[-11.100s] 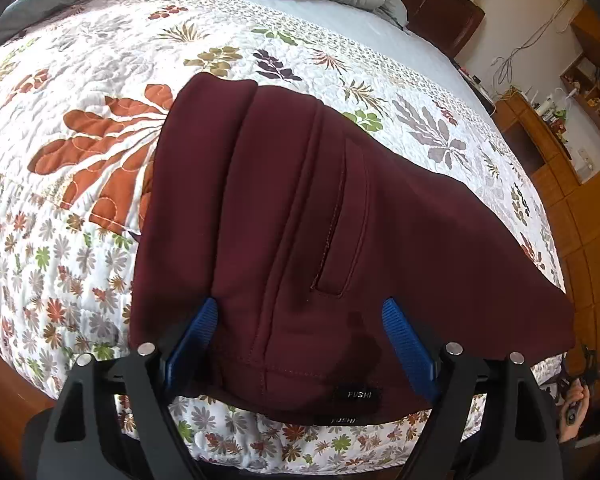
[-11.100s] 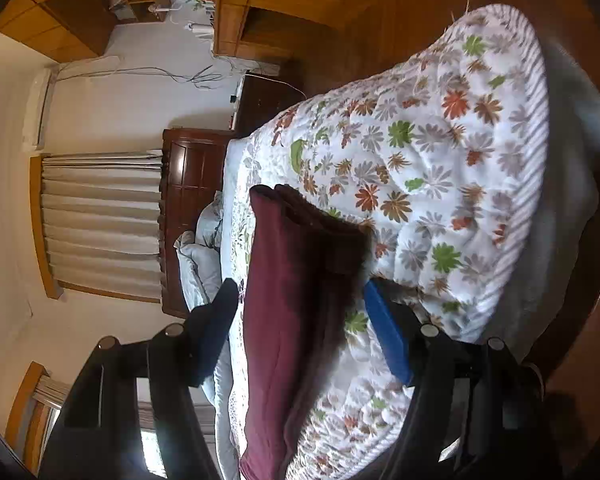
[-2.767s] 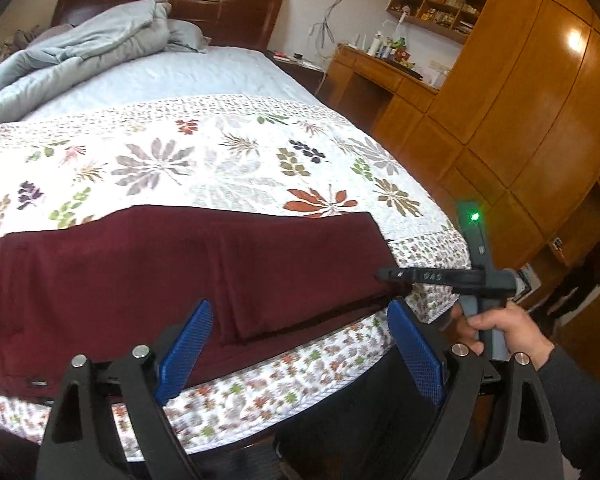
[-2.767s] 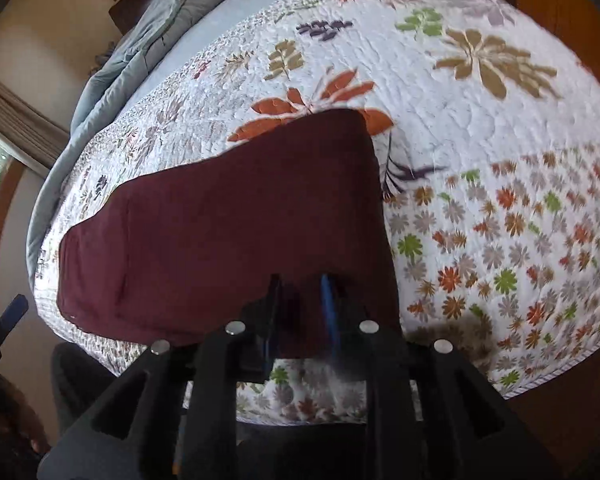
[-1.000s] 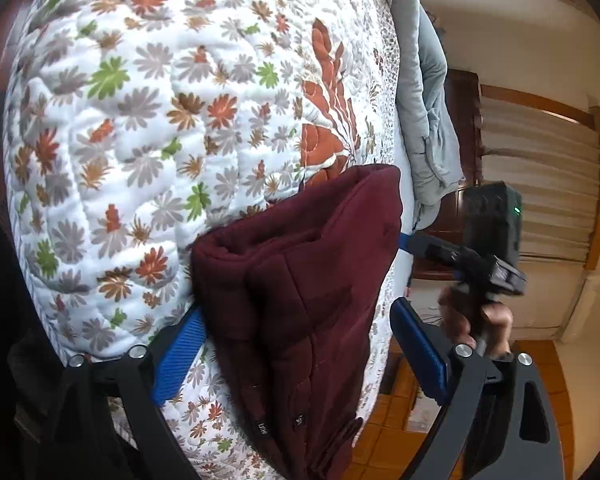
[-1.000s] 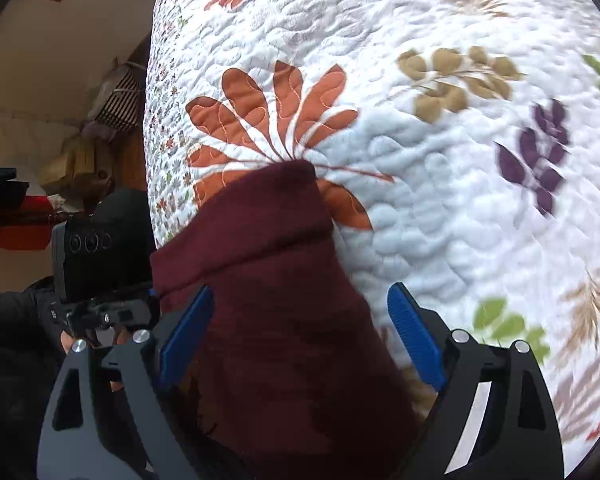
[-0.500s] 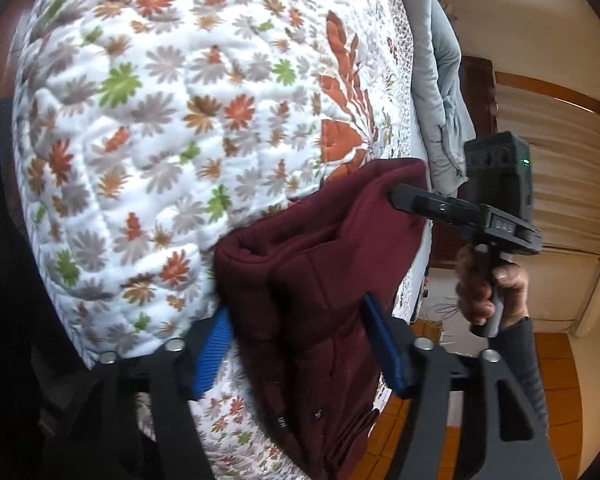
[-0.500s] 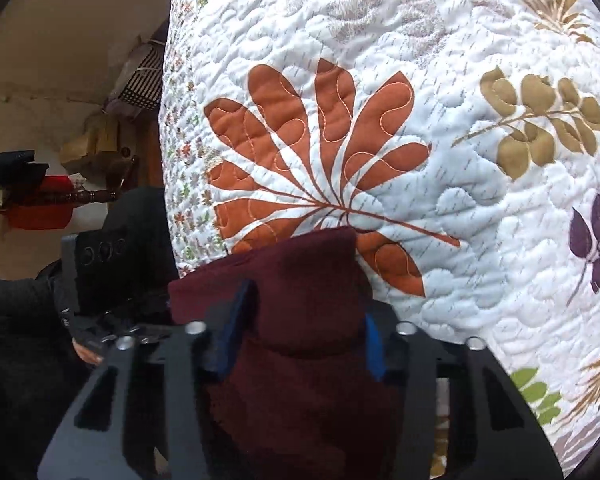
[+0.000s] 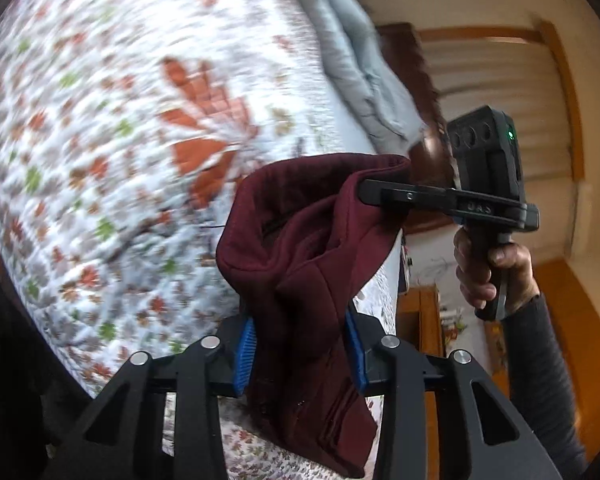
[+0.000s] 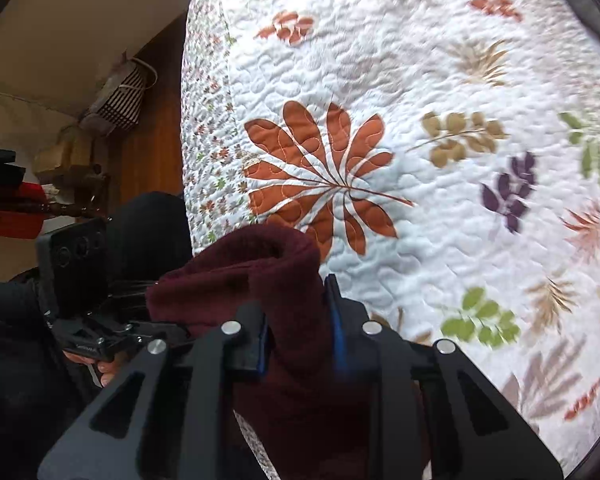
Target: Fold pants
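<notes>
Left gripper: its jaws have just been closing and now pinch a thick bunch of the pants between the blue pads; cloth bulges above them and hangs below.
Right gripper: its jaws have also just been closing; they clamp a rolled wad of the same pants, which rises past the fingertips.
Pants, place: between both sets of fingers, apparently raised off the quilt that lies beyond them.
Long axis: it seems to run from one gripper to the other; the bunching hides which end is the waist.
Risk, slip: each grip holds many layers, so an inner layer could slide out and spoil the fold.
Risk, sag: the slack middle could droop and crease if the hands close in.
Risk, skew: uneven carrying would land the edges askew.
</notes>
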Demonstrator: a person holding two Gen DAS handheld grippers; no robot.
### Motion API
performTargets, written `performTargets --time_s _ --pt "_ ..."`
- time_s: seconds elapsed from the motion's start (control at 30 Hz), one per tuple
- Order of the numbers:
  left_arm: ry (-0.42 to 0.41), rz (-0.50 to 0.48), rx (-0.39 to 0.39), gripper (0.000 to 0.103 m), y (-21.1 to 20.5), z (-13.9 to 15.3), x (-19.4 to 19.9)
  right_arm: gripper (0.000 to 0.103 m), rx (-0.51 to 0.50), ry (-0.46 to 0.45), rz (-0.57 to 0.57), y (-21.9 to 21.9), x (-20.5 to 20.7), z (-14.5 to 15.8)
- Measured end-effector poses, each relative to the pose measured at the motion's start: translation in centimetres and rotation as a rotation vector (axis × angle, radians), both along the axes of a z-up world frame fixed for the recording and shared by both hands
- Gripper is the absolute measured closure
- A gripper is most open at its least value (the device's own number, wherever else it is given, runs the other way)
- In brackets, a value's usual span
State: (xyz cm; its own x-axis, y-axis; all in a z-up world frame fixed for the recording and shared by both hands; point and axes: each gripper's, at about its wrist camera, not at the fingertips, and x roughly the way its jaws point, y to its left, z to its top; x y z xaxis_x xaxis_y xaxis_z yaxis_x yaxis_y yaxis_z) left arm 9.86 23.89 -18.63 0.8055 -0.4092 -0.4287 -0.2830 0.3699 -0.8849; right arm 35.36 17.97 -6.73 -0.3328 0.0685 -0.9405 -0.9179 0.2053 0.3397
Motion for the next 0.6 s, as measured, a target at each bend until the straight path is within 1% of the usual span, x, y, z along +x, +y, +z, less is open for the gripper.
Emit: performTargets --time_s 0.17,0.43,0.6 --pt "-0.072 -0.066 0.081 0.067 -2.1 3.9 0.4 0.082 0.032 -0.084 -0.037 -3.6 -0.5 4.2" --pt "-0.178 -0.16 0.198 0.067 -6.2 9.3 -0.2 0.082 0.089 -0.196 -0.096 -9.2 -1.7 10.2" --pt "-0.231 -0.213 0.233 0.067 -8.6 11.6 -0.6 0.082 0.12 -0.256 -0.134 -12.7 -2.4 13.0"
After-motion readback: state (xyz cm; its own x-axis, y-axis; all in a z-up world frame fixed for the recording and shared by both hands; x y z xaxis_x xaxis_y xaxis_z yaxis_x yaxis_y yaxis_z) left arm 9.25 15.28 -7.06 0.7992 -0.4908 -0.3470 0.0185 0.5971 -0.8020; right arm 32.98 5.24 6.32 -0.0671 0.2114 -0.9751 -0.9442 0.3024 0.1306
